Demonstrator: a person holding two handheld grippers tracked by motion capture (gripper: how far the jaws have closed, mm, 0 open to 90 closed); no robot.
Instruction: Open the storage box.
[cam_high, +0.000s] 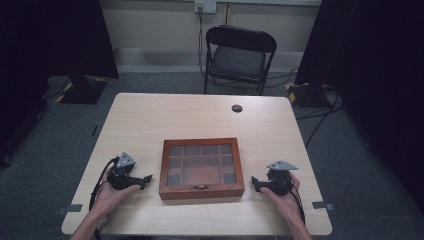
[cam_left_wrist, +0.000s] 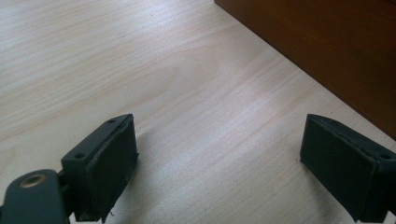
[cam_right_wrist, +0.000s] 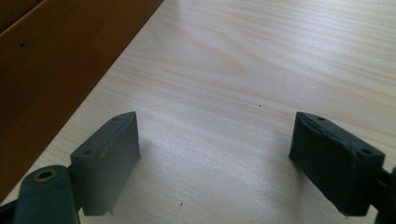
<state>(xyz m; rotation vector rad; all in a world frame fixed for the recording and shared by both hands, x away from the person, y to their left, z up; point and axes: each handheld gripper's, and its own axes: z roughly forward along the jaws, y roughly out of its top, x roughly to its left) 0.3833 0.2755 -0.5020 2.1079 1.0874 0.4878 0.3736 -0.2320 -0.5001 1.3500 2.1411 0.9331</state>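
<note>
A brown wooden box (cam_high: 201, 168) with a glass lid over several compartments lies shut near the front middle of the table, a small brass clasp on its front wall. My left gripper (cam_high: 147, 180) rests on the table just left of the box, open, with bare wood between its pads (cam_left_wrist: 109, 170); the box's side wall (cam_left_wrist: 327, 51) rises to its upper right. My right gripper (cam_high: 254, 182) rests just right of the box, open and empty, pads (cam_right_wrist: 109, 161) wide apart; the box wall (cam_right_wrist: 51, 70) stands at its left.
The pale wooden table (cam_high: 150, 120) has a dark round cable hole (cam_high: 237, 108) near its far edge. Beyond the table stands a black folding chair (cam_high: 239, 55). Dark curtains hang at both sides, and cables lie on the grey floor.
</note>
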